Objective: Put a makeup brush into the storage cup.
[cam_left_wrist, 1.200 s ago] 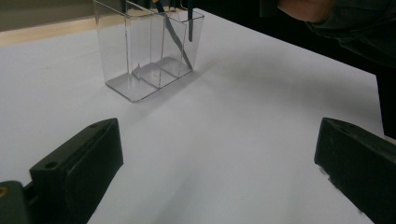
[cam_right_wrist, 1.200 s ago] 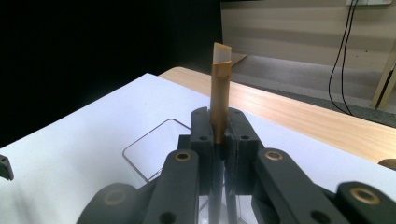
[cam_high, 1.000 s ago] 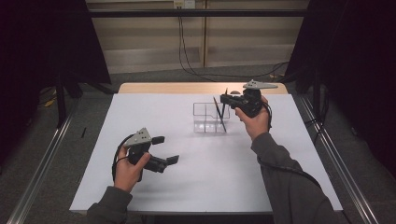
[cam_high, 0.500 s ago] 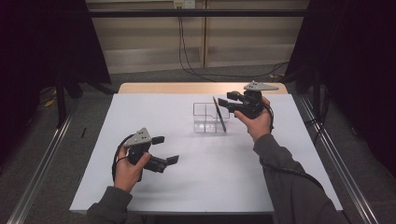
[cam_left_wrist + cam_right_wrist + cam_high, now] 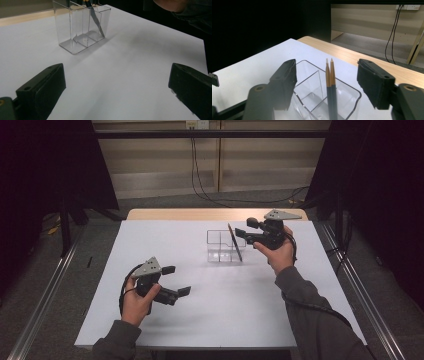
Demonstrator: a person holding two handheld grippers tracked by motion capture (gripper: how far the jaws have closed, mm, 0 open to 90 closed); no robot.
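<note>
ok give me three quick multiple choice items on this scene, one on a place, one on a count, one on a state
1. Where do the pencils stand?
A. flat on the table
B. in the clear organizer
C. in the left tool

2. How many pencils are there?
A. one
B. two
C. four

3. How is the right tool?
A. open, nothing between its jaws pressed
B. shut on a pencil
C. lying on the table

Answers:
1 B, the pencils lean inside an end compartment of the organizer.
2 B, the right gripper view shows two sharpened tips side by side.
3 A, its jaws have just been opening and stand apart either side of the pencils, touching neither.
</note>
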